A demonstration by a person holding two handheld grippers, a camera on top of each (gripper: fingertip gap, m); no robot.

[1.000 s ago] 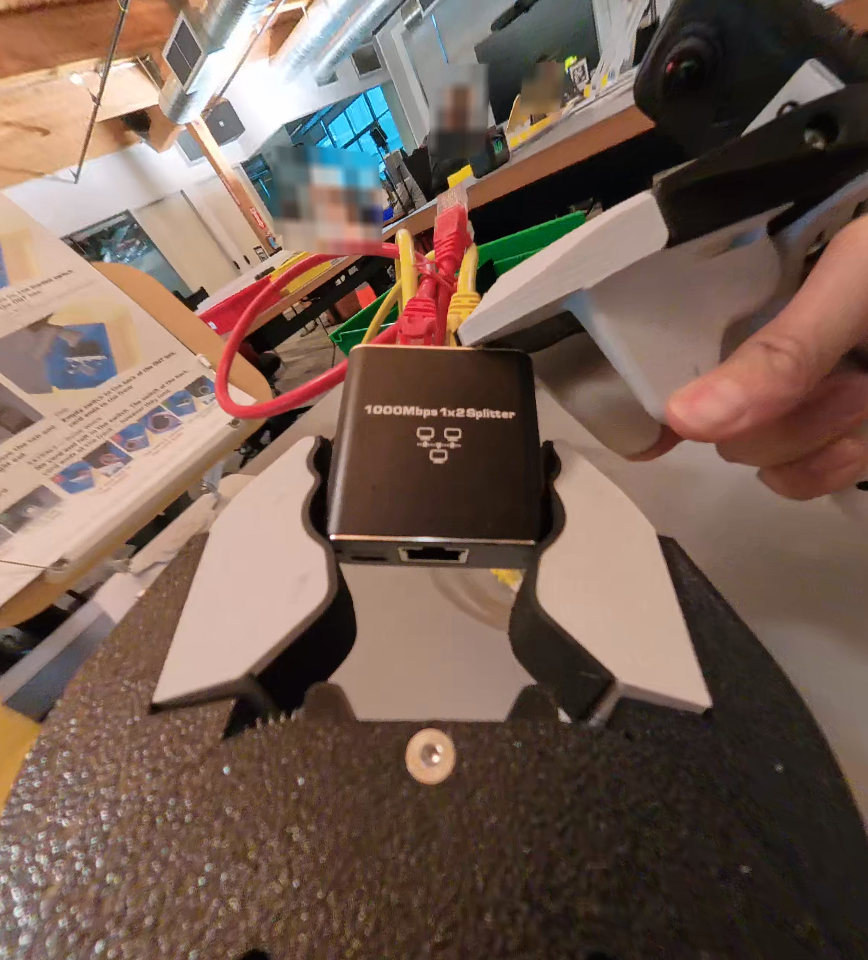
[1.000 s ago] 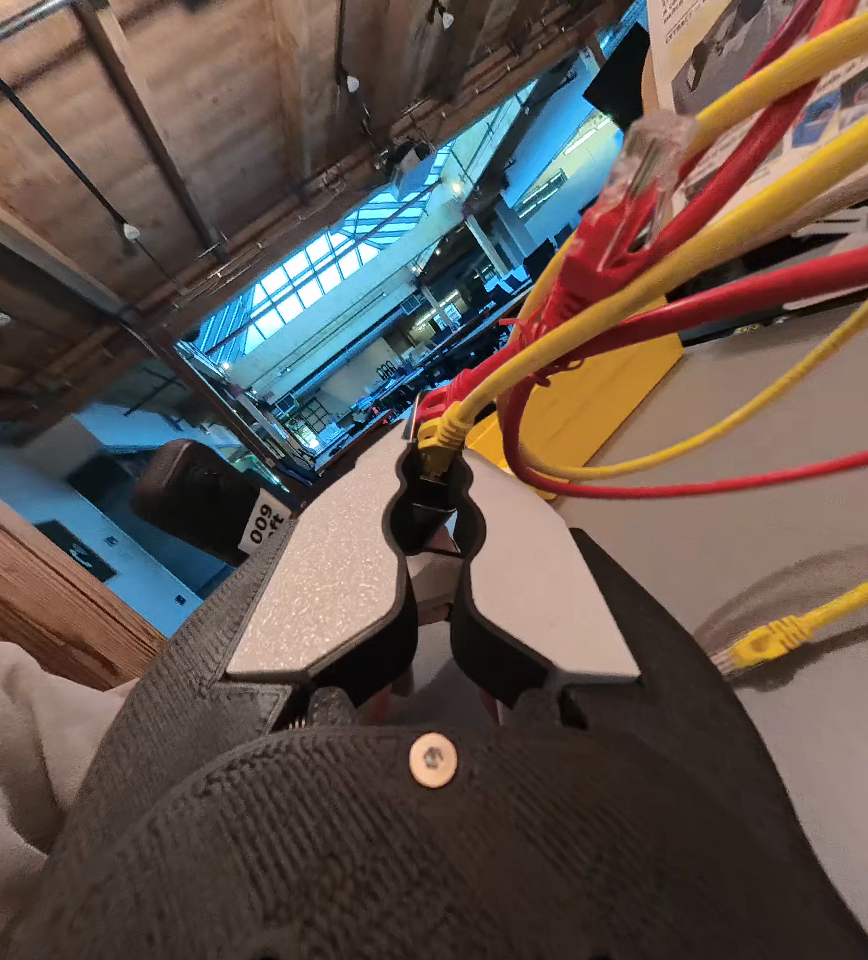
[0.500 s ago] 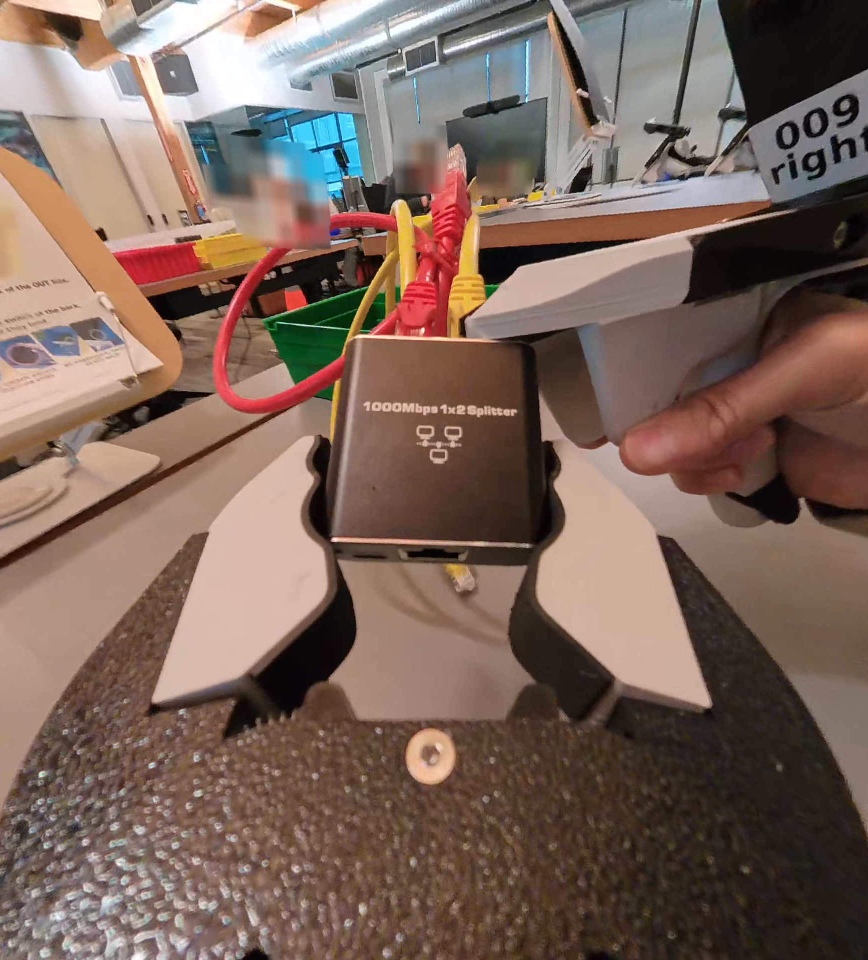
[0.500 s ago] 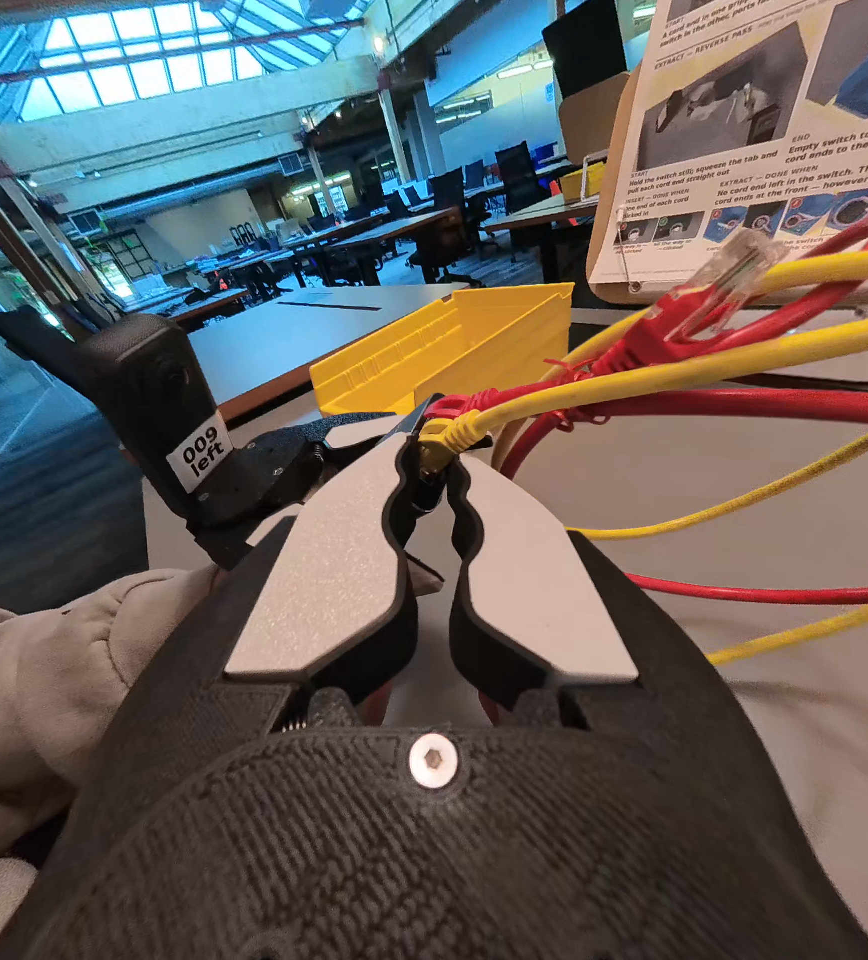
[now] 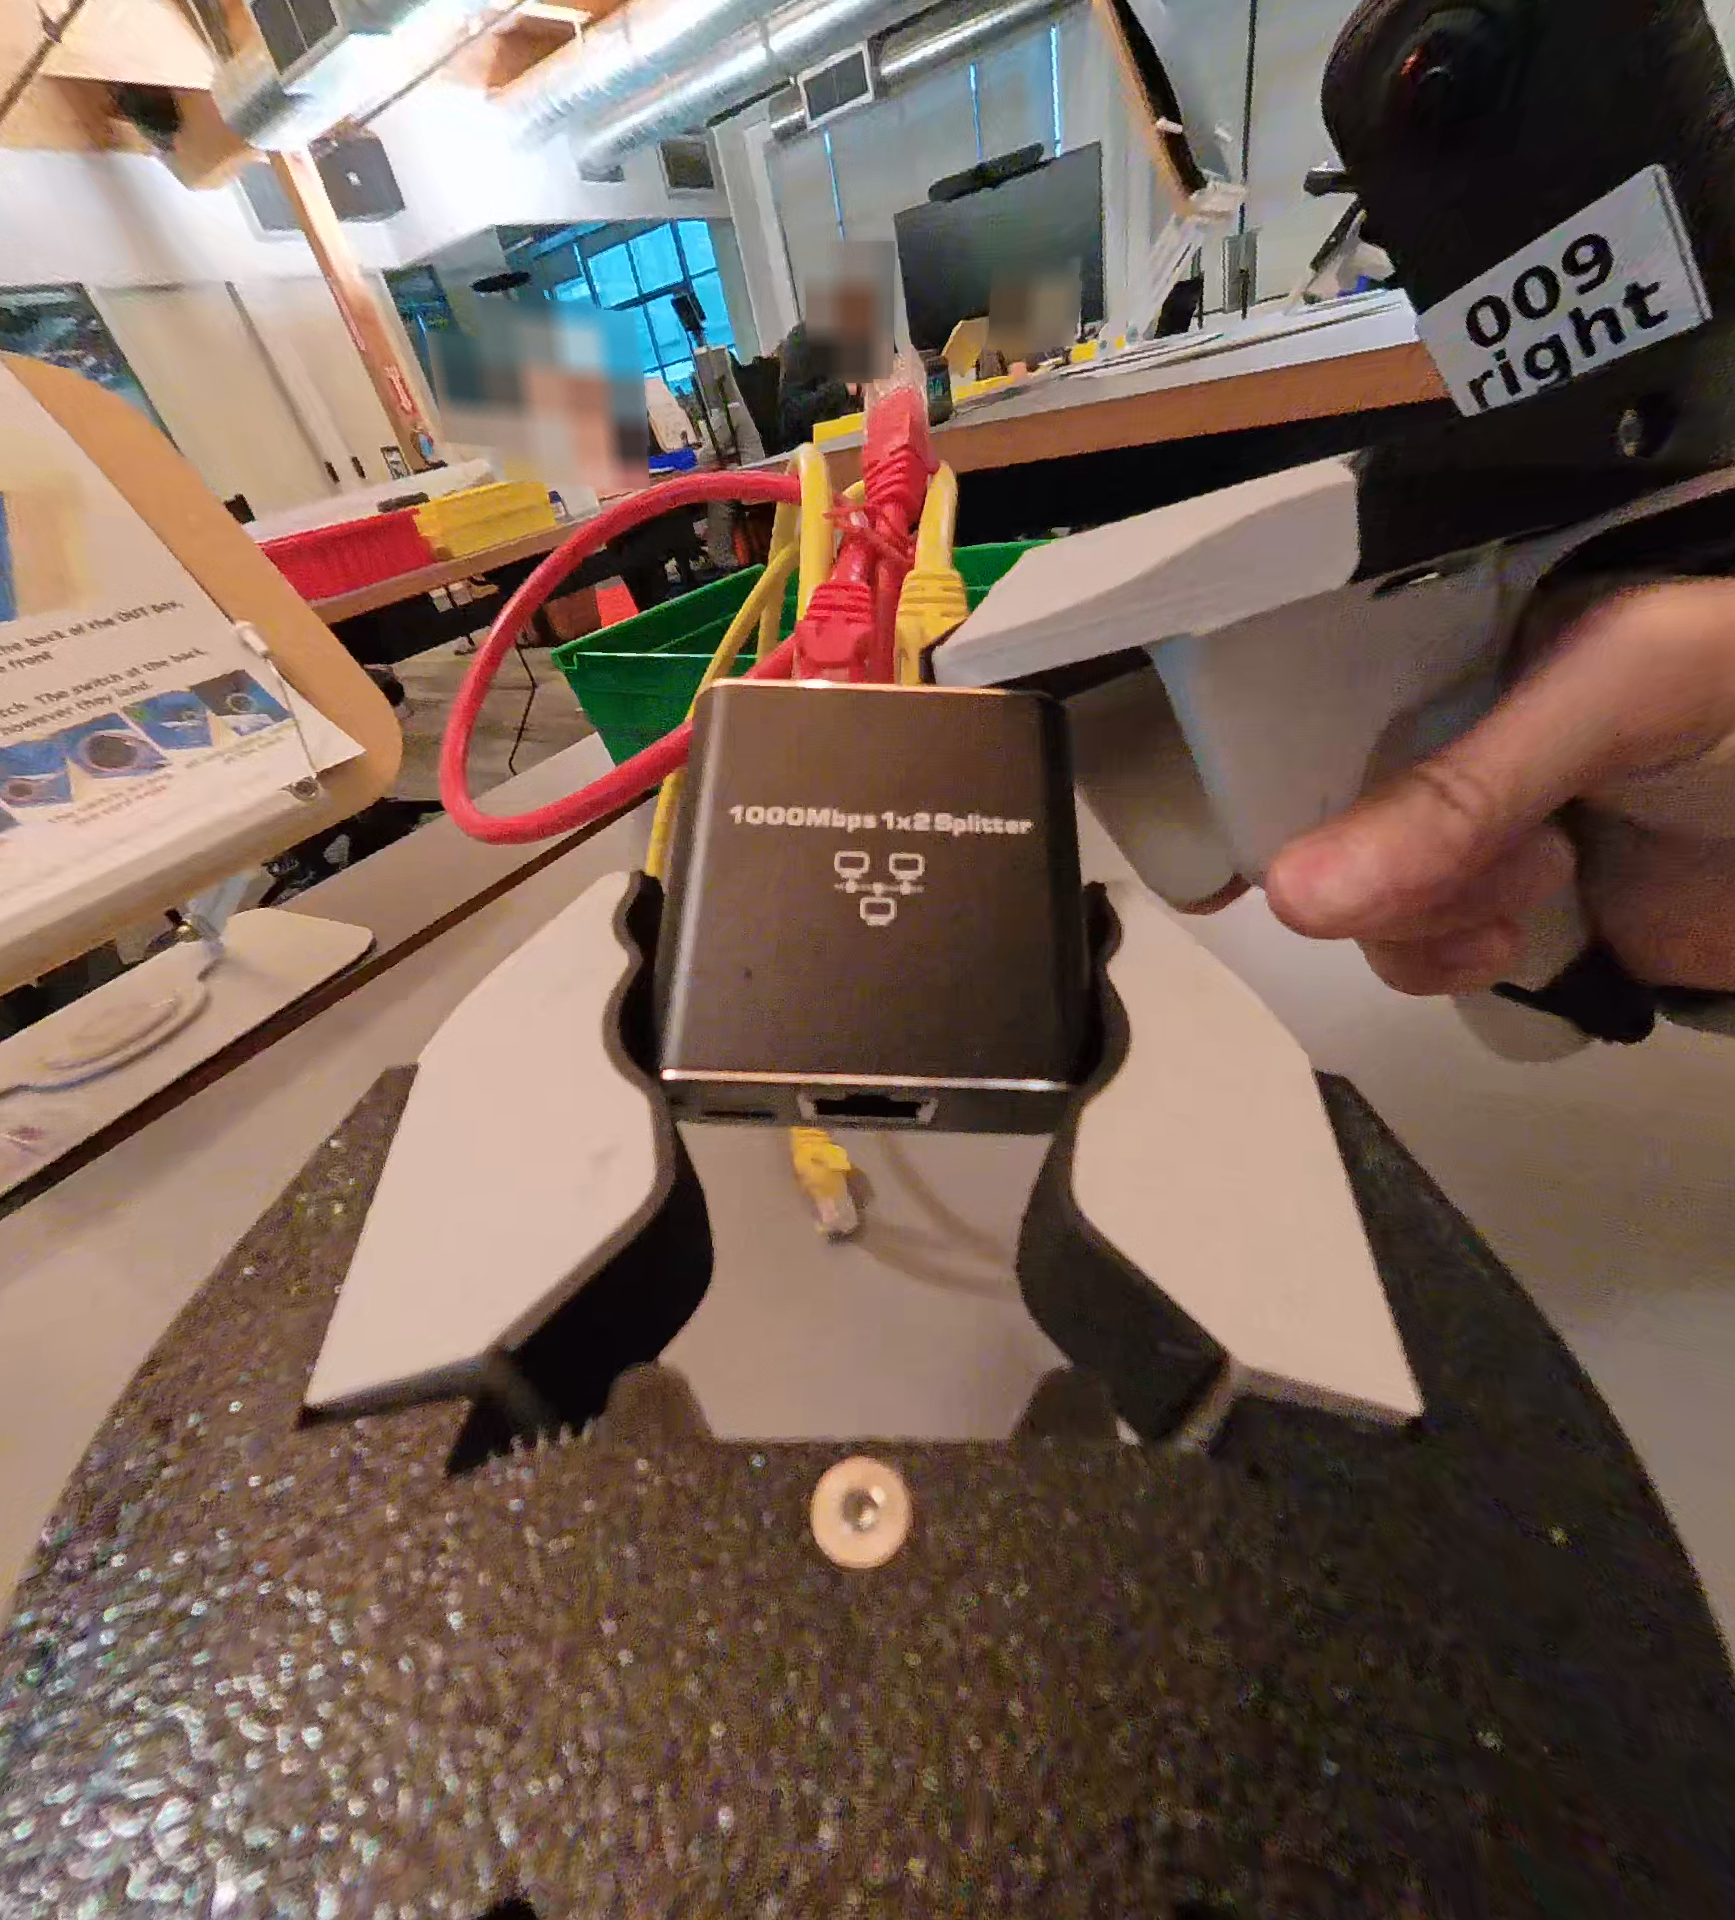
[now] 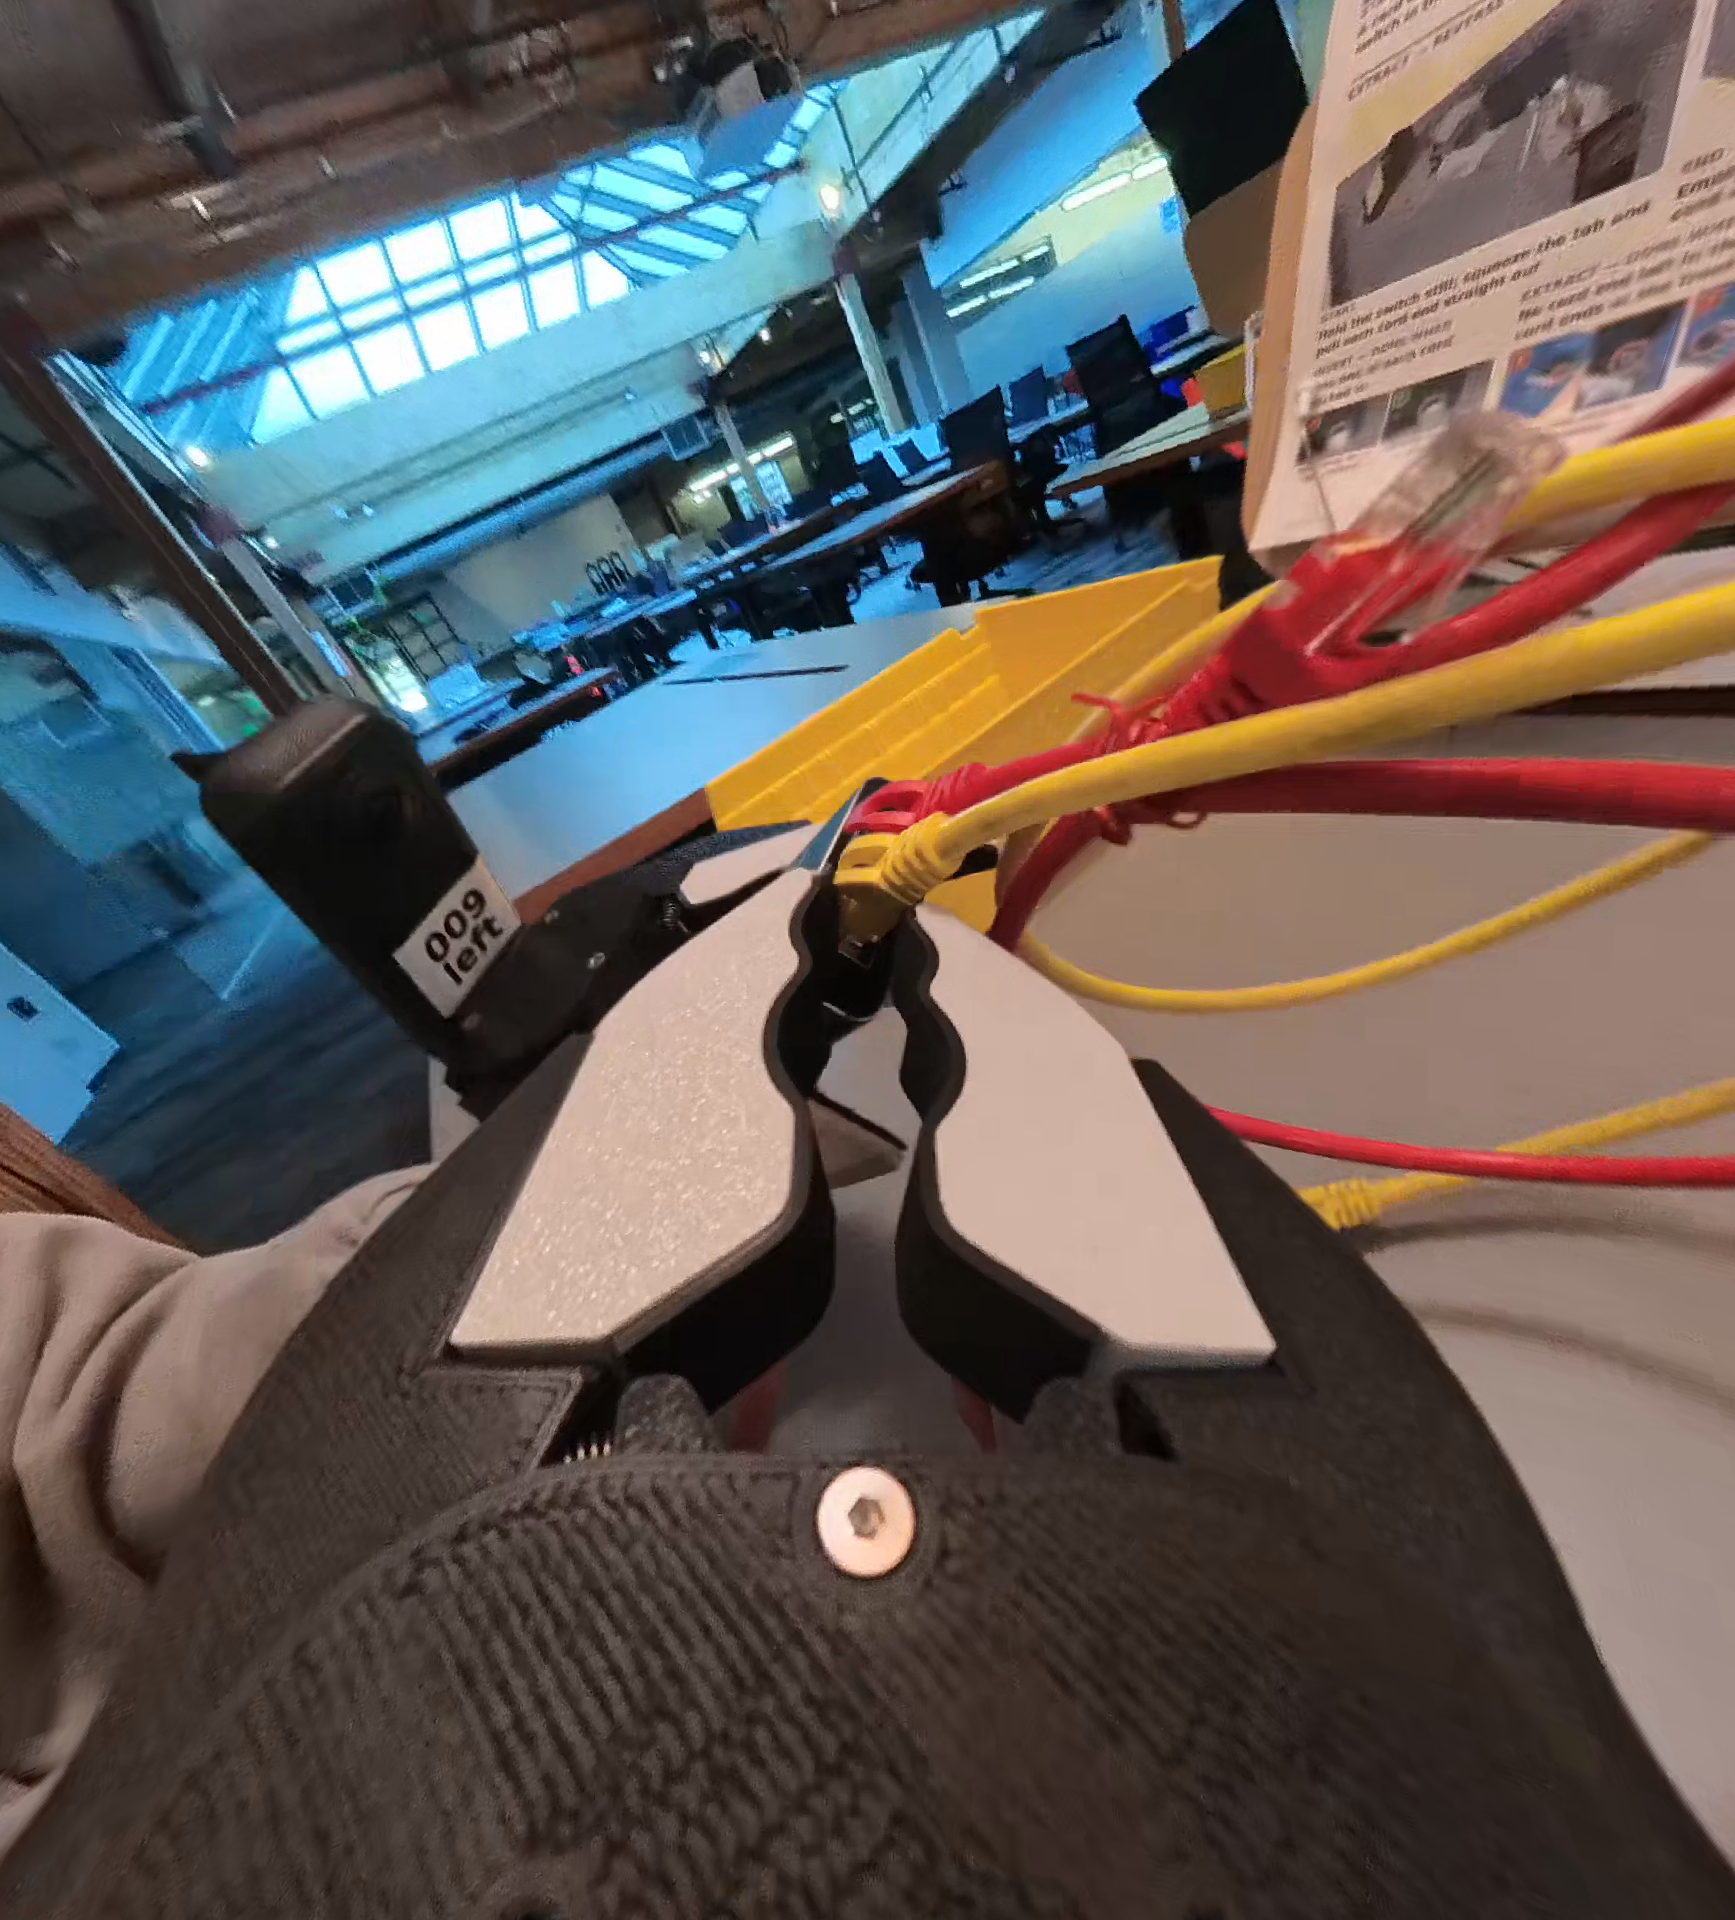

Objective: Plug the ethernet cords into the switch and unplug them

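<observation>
Switch [image 5: 873,883], a small black box, sits clamped between the jaws of the left gripper [image 5: 868,977], held above the grey tabletop [image 5: 1569,1195] with its near port facing the camera and open. At its far end a red plug [image 5: 837,639] and a yellow plug [image 5: 930,603] sit side by side in the two ports, their cords rising behind. A second red plug [image 5: 894,416] stands loose above them, and a loose yellow plug [image 5: 827,1184] lies on the tabletop under the switch.

Coming in from the right, the right gripper [image 6: 858,935] has its jaws narrowed onto the yellow plug at the switch's far right port; in the right wrist view the yellow boot [image 6: 894,862] shows just past the fingertips, with the red one beside it. A hand [image 5: 1590,800] grips the right gripper's handle.

Red cord [image 5: 489,707] loops out to the left. Yellow cords [image 6: 1414,945] trail over the tabletop to the right. An instruction sheet [image 5: 42,623] on a stand is at the left, a yellow bin [image 6: 956,696] and a green bin [image 5: 655,665] farther off. A beige sleeve [image 6: 63,1403] shows at near left in the right wrist view.
</observation>
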